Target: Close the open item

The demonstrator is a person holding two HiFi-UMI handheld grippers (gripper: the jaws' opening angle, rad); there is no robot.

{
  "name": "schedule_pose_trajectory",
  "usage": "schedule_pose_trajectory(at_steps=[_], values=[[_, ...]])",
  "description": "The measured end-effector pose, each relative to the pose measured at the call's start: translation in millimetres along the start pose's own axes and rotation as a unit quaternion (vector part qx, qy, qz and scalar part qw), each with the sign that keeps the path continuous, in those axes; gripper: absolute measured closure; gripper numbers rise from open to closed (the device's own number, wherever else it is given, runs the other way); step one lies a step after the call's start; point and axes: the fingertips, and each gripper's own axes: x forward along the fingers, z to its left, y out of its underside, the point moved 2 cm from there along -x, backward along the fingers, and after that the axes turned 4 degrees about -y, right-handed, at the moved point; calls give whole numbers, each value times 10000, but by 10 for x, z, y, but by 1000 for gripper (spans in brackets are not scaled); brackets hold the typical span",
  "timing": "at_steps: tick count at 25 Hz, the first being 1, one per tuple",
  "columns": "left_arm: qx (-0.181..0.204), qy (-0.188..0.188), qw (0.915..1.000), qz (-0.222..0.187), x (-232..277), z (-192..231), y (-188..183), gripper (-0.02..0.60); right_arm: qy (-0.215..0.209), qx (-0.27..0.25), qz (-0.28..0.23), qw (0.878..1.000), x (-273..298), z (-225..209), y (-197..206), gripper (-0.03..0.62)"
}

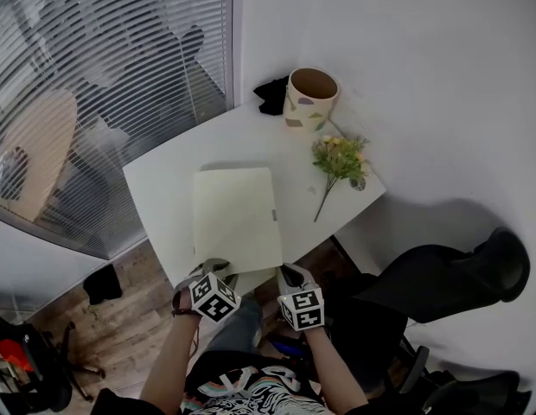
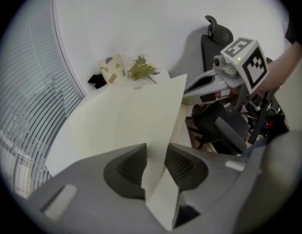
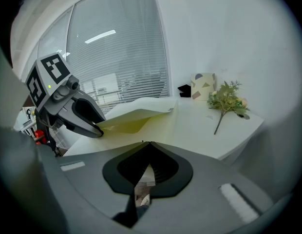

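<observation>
A pale yellow folder lies on the white table, its near edge at the table's front. In the right gripper view its top cover is lifted a little off the yellower inside. My left gripper is shut on the cover's near edge; the sheet runs up between the left gripper's jaws. The left gripper pinches that cover edge. My right gripper hovers just right of the folder's near corner, and its jaws are shut with nothing in them. It shows beyond the cover.
A patterned paper cup, a small black object and a sprig of yellow flowers sit at the table's far right. Slatted blinds are on the left, a white wall behind, and a black office chair to the right.
</observation>
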Motion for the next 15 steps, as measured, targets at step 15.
schedule_pose_trajectory(at_steps=[15], values=[[-11,151,9999,-1,-5,5,-11,413,22,-440,137,9989,9,27,-16,594]])
